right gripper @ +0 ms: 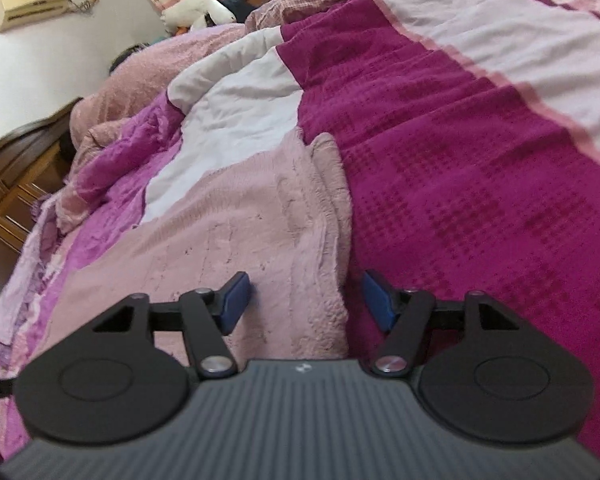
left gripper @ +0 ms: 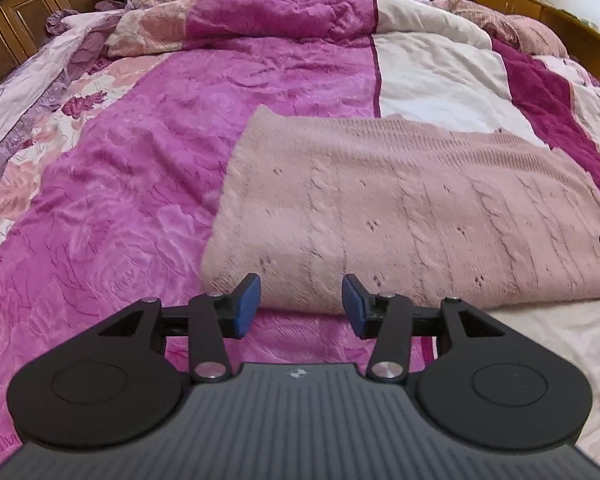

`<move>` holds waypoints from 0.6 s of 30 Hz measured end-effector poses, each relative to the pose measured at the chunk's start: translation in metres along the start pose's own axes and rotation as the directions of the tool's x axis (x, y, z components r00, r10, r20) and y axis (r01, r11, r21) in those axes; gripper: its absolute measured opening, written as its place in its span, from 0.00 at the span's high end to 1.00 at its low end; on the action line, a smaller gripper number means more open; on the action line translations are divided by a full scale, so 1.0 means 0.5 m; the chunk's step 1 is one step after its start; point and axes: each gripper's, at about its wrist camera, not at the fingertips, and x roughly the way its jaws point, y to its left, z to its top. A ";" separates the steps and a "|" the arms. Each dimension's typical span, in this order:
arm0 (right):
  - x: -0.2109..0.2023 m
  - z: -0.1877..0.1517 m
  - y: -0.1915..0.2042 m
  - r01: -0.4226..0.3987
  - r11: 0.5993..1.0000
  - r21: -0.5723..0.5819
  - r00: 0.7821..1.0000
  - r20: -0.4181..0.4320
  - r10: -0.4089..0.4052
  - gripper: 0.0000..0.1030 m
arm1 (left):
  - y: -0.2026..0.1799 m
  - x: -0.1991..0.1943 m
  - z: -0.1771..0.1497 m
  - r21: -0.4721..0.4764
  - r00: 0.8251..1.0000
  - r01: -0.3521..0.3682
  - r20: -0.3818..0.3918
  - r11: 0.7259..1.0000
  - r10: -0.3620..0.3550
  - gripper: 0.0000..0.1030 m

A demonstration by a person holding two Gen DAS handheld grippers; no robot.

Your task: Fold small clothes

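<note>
At the left, the left gripper [left gripper: 301, 306] hangs over the near edge of a pale pink knitted sweater [left gripper: 400, 216], its blue pads [left gripper: 247, 304] apart, with the sweater's near fold lying just beyond and between them; the pads do not press on the knit. The sweater lies folded into a rough rectangle on a patchwork bedspread [left gripper: 140, 184] of bright pink, white and dark magenta panels. Its left edge runs over the bright pink panel, and its far edge lies over the white one. Wooden cabinets [left gripper: 24, 4] stand at the far left behind the bed.

Further right, the right gripper [right gripper: 306, 302] hovers at the sweater's right end [right gripper: 236, 232], where the folded layers stack up along a thick edge. Its jaws are also apart: the left pad [right gripper: 236, 300] is over the knit, the right pad over the dark magenta panel [right gripper: 480, 184], with the sweater's edge between them. Neither pad clamps the cloth. At the far left of this view, a white soft toy [right gripper: 196, 10] sits beyond the bed, and an air conditioner [right gripper: 32, 6] hangs on the wall.
</note>
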 end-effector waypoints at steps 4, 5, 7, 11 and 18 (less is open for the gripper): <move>0.011 0.000 -0.012 -0.049 0.998 0.050 0.999 0.015 0.049 0.37 | -0.012 0.007 -0.005 -0.007 1.000 0.000 -0.016 1.000 0.000 0.48; 0.014 0.001 -0.012 -0.057 0.997 0.057 0.998 0.015 0.056 0.38 | -0.014 0.008 -0.007 -0.012 1.000 -0.001 -0.017 1.000 0.001 0.48; 0.016 0.001 -0.008 -0.073 0.995 0.066 0.997 0.010 0.072 0.60 | -0.019 0.010 -0.012 -0.017 1.000 -0.007 -0.024 1.000 0.006 0.48; 0.007 -0.003 -0.012 -0.113 0.987 0.112 0.993 0.051 0.108 0.70 | -0.019 0.011 -0.020 -0.021 0.999 -0.015 -0.037 1.000 0.014 0.48; 0.017 -0.008 -0.027 -0.111 0.975 0.193 0.993 0.051 0.103 0.68 | -0.010 0.007 -0.020 -0.028 0.999 -0.030 -0.040 0.999 0.029 0.48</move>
